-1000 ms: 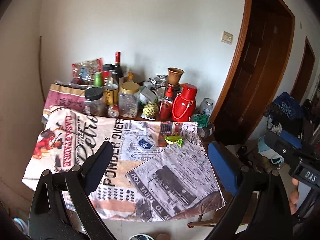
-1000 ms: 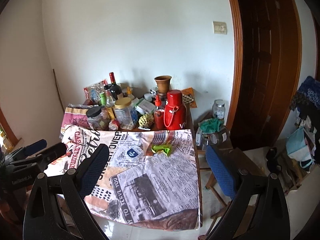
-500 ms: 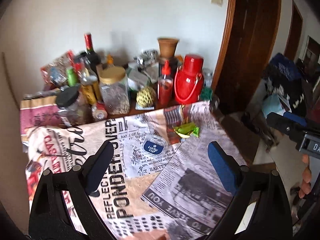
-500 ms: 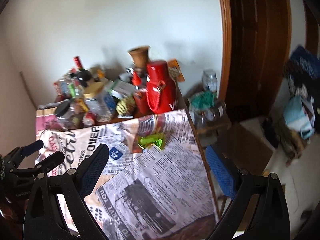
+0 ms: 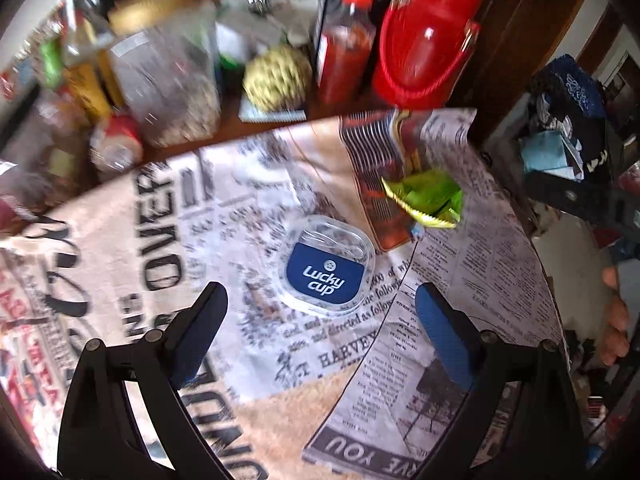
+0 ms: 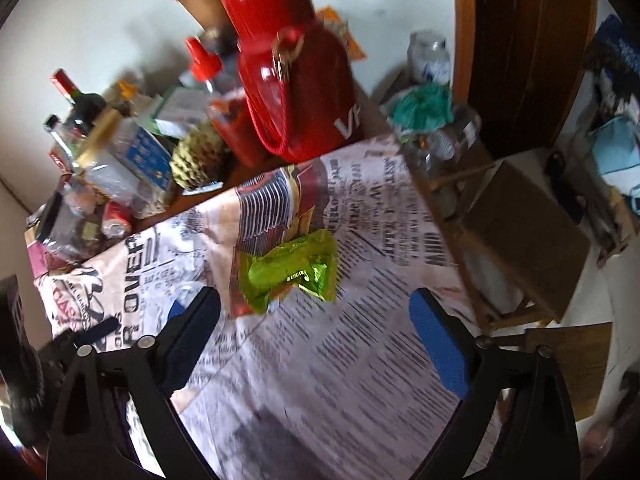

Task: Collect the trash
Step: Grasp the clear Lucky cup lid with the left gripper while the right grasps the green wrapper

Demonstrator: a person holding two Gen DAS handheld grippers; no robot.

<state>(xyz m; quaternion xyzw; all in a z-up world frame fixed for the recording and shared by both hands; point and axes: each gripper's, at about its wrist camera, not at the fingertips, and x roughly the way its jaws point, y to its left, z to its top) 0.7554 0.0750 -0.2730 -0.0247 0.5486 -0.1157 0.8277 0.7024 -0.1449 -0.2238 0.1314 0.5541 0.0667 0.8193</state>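
A crumpled, shiny green foil wrapper (image 6: 290,270) lies on the newspaper-print cloth (image 6: 360,360) covering the tabletop, on the cloth's red-and-brown striped panel, in front of a tall red plastic flask (image 6: 296,92) with a red cord handle. A clear plastic cup lid with a dark blue "Lucky cup" label (image 5: 326,266) lies flat on the same cloth, near the wrapper but apart from it, on the side away from the flask.

The right gripper (image 6: 316,320) hangs above the cloth just short of the wrapper, its blue-padded fingers (image 6: 438,340) spread wide after closing a shade, with nothing between them but the printed cloth. The left gripper (image 5: 320,318) hangs over the lid, its blue-padded fingers (image 5: 440,336) likewise spread wide and empty; the lid sits just beyond their tips, untouched.

Behind the wrapper, beside the flask, stand a red-capped sauce bottle (image 5: 346,36) and a knobbly yellow-green fruit (image 5: 276,78) on a small notepad; farther along are a gold-lidded clear jar (image 5: 168,76) and a dark wine bottle with a red foil top (image 6: 78,104), all blurred. Past the tabletop's edge on the flask side stands a brown wooden door (image 6: 524,52). A person's fingertips (image 5: 614,320) show at the left view's right margin.
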